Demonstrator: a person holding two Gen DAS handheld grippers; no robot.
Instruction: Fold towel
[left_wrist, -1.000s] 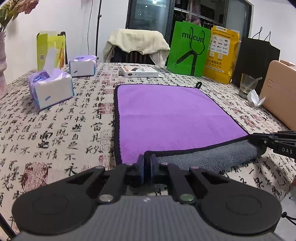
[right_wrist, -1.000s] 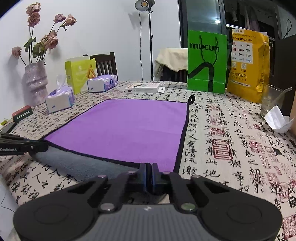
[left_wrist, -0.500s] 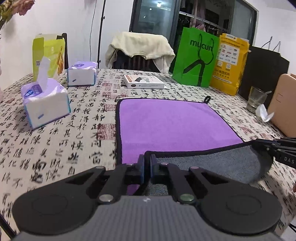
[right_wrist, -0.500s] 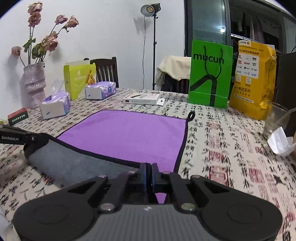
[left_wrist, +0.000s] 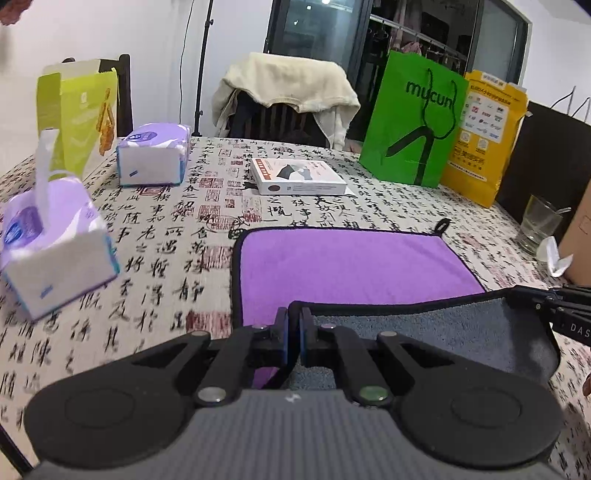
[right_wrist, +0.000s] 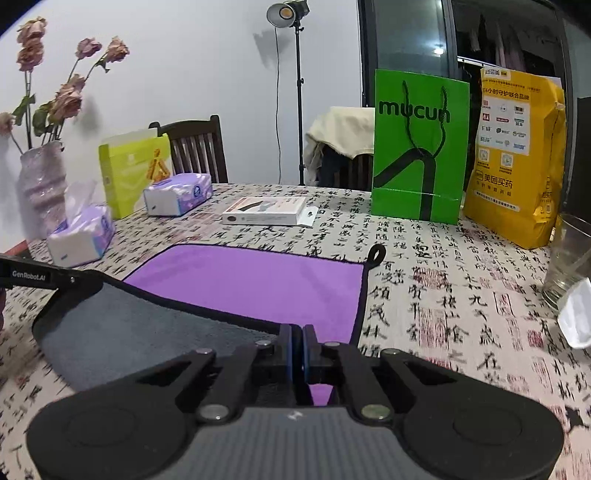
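A purple towel (left_wrist: 347, 266) with black trim and a grey underside lies on the patterned tablecloth; it also shows in the right wrist view (right_wrist: 258, 280). My left gripper (left_wrist: 293, 325) is shut on the towel's near left corner. My right gripper (right_wrist: 297, 343) is shut on the near right corner. Both hold the near edge lifted above the table, so the grey underside (left_wrist: 424, 332) faces up and hangs over the purple part. The right gripper shows at the right of the left wrist view (left_wrist: 546, 301), the left gripper at the left of the right wrist view (right_wrist: 55, 278).
Two tissue packs (left_wrist: 55, 243) (left_wrist: 153, 155) and a yellow-green box (left_wrist: 85, 114) stand at the left, a vase of flowers (right_wrist: 40, 184) beyond. A white box (left_wrist: 295, 177), a green bag (left_wrist: 413, 118) and a yellow bag (left_wrist: 484, 136) stand at the back. A glass (left_wrist: 539, 225) stands right.
Both grippers have carried the near edge of the towel up and forward. More grey underside shows and less purple is uncovered.
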